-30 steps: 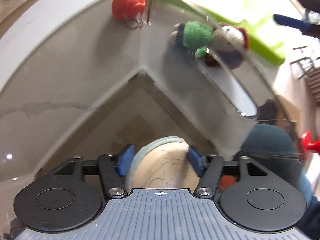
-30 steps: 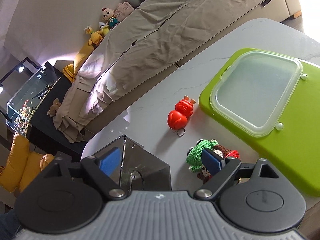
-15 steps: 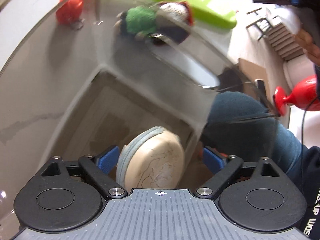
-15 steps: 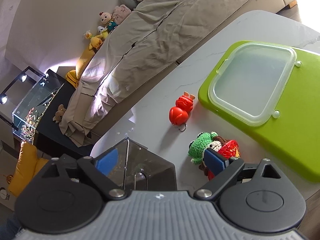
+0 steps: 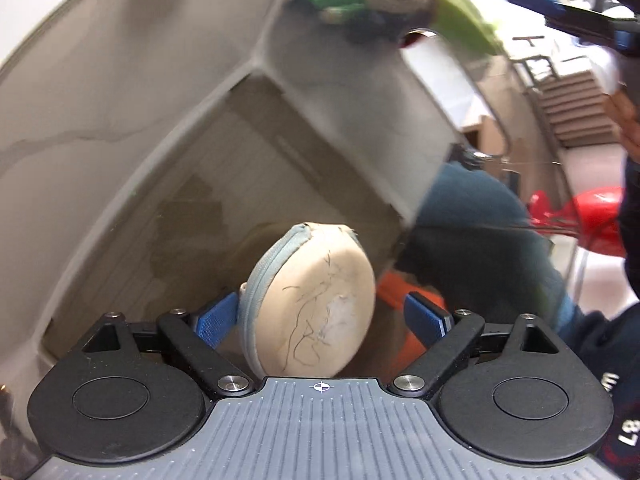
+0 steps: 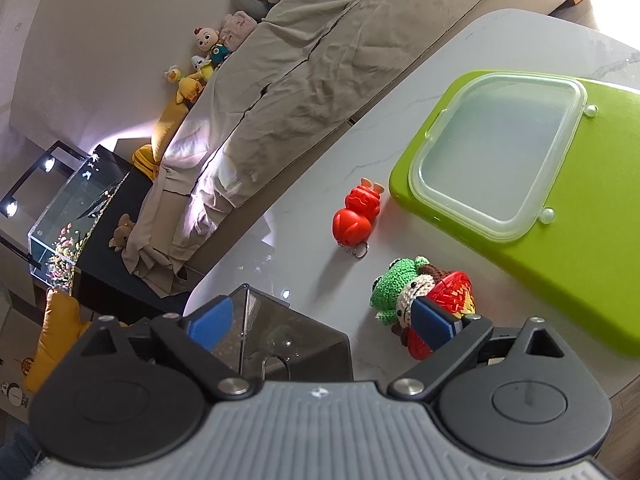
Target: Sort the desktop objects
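Observation:
A round beige zip pouch (image 5: 316, 300) stands on edge inside the smoked clear box (image 5: 340, 120). My left gripper (image 5: 320, 316) points down into the box with its jaws opening. The pouch sits between them, leaning by the left pad, and the right pad is clear of it. My right gripper (image 6: 322, 322) hovers over the box (image 6: 288, 332) and the table; its jaws are opening with nothing between them. A green crochet doll (image 6: 404, 292) lies by its right finger. A red keychain figure (image 6: 356, 216) lies farther out on the table.
A lime-green board (image 6: 580, 260) with a clear plastic lid (image 6: 500, 152) on it fills the table's right side. The white marble table (image 6: 300, 248) ends at a curved edge, with a covered sofa beyond. A person's blue-clad leg (image 5: 480, 240) shows beside the box.
The left jaws have spread away from the pouch, which now stands loose in the box. The left view has swung so the doll sits higher. The right view has barely shifted.

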A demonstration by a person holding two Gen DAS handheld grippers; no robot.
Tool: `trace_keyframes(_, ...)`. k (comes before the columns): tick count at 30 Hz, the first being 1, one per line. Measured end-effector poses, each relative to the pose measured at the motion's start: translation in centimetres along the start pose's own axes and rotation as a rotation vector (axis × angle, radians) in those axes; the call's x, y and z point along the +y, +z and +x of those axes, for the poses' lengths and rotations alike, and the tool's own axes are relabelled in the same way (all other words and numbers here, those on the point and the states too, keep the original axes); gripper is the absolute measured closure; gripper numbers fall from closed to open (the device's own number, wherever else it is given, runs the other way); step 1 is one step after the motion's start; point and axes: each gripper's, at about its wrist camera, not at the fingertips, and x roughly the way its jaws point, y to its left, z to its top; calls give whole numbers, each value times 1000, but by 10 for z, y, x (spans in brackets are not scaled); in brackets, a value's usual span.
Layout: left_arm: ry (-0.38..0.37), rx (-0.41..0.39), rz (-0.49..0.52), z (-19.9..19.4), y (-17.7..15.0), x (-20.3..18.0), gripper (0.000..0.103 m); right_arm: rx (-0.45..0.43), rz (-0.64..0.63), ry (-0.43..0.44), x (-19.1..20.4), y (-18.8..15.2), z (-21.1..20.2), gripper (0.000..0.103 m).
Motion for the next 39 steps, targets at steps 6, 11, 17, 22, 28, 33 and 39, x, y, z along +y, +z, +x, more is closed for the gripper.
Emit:
trace_keyframes(6, -29, -75, -34, -15, -2, -10, 10, 14, 7, 21, 2, -6, 4, 6)
trace_keyframes(11, 73, -38, 49, -11, -5, -32, 10, 7, 15, 30, 0, -9, 1, 5)
trace_keyframes(17, 71, -13, -13, 10, -2, -13, 7, 6, 34, 40, -3, -11, 2, 5)
trace_keyframes(22, -133, -87, -121, -11, -3, 13, 7, 10, 30, 45, -2, -14, 2, 5)
trace_keyframes(28, 134, -78, 16, -2, -16, -27, 17, 5, 6, 81, 2, -13, 1, 5)
trace_keyframes(33, 291, -48, 90, 7, -18, -39, 34, -5, -197, 188, 44, -4, -12, 5)
trace_keyframes(39, 263, -89, 109, -8, -30, -31, 41, 201, -520, 297, 122, 0, 0, 1)
